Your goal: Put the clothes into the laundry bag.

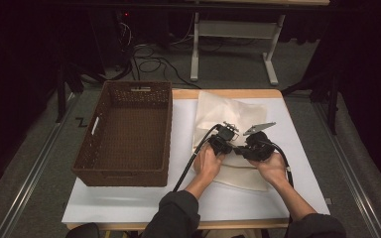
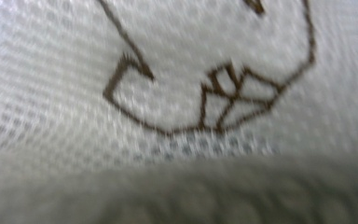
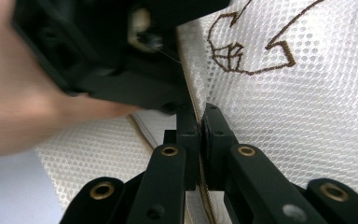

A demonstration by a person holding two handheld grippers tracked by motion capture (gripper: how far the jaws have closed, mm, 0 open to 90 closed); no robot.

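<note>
Sleeves and forearms in from the near bench edge, hands meeting mid-bench right of centre. Right claw (image 3: 200, 122) pressed together, pinching the hemmed edge of the mesh cloth (image 1: 228, 116); edge trapped flat between both black pads in right gripper view. Left claw (image 1: 222, 143) just beside the right one, nearly touching, tucked in against the same cloth edge; body and holding hand (image 3: 23, 84) blurred at upper left of right gripper view. Left jaws hidden in every view, spread or pinching: cannot tell. Left gripper view pressed up close to the white mesh, blurred, brown stitched outline motif (image 2: 214, 98) across the weave, grey fold along the bottom. Same motif (image 3: 251, 49) visible past the right claw tips. Cloth lying crumpled on the white bench top (image 1: 297, 148), near part under both claws, far part reaching toward the far bench edge. Brown woven basket (image 1: 99, 148) on the left half of the bench, well apart from the cloth. Black cable (image 1: 191, 163) trailing from left claw back toward the near edge.
</note>
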